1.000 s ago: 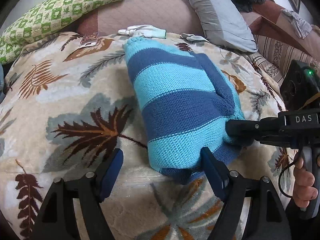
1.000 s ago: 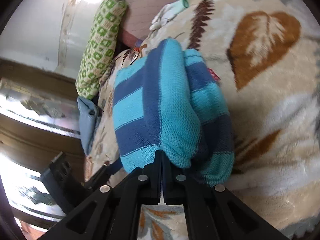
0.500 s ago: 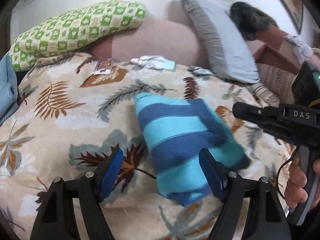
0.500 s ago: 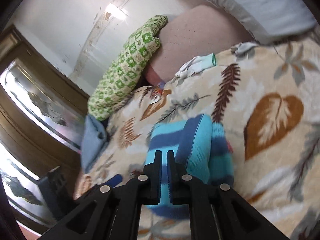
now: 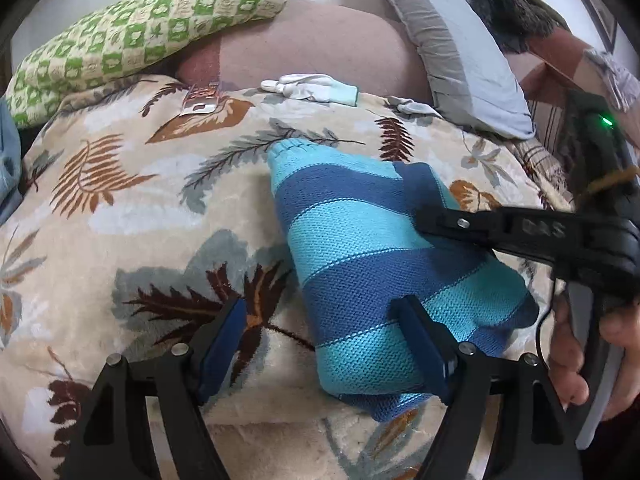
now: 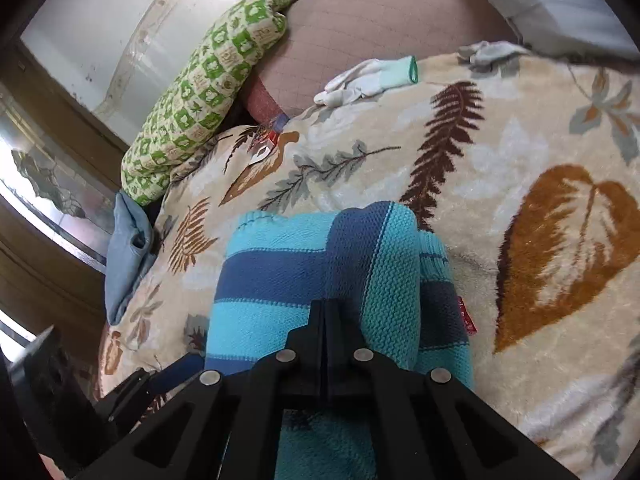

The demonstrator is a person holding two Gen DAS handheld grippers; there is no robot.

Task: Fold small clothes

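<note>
A small knitted sweater with light and dark blue stripes lies folded into a thick bundle on the leaf-patterned blanket. It also shows in the right wrist view. My left gripper is open and empty, its right finger over the sweater's near end. My right gripper is shut, with no cloth between its fingers, and hovers over the top of the bundle; it also shows in the left wrist view, coming in from the right.
A green checkered pillow, a pink bolster and a grey pillow line the back. A white glove and a small packet lie at the blanket's far edge. A blue cloth sits at the left.
The right gripper let go of the sweater's fold a second ago, lifted away, and has come back down over the bundle. The left gripper pulled back slightly, still open.
</note>
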